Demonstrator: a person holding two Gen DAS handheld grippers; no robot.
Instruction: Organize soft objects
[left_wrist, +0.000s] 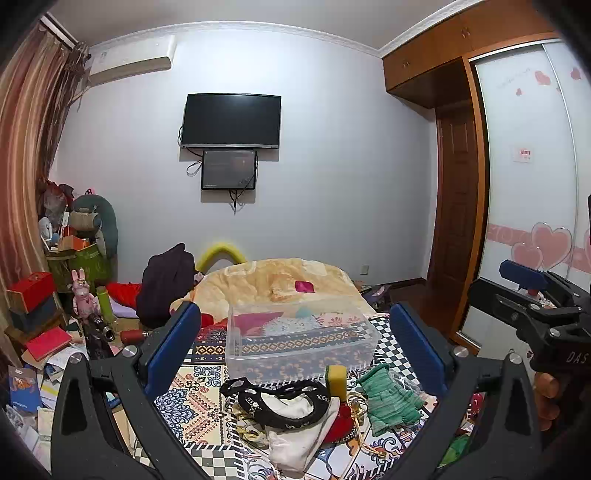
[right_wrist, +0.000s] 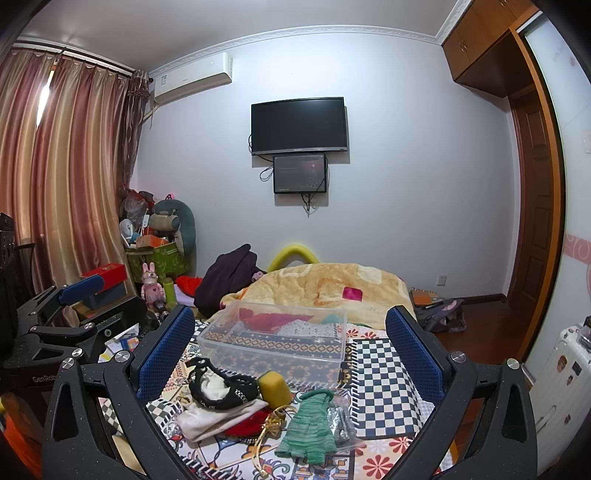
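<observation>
Both tools, left (left_wrist: 291, 332) and right (right_wrist: 290, 332), gape empty above green cloth (right_wrist: 308, 428).

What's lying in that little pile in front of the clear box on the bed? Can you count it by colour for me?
Green: 1, knitted glove
Yellow: 1, sponge
Black: 1, chain-trimmed strap piece
White: 1, cloth
Red: 1, fabric item, mostly covered
Gold: 1, thin band
Silvery: 1, glittery piece
Total: 7

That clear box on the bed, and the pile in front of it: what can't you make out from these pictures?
- Clear box: contents blur with the bedspread pattern behind its walls, both views.
- Red item: mostly under the white cloth, right view.
- Right claw: only its side shows, at the left view's edge.
</observation>
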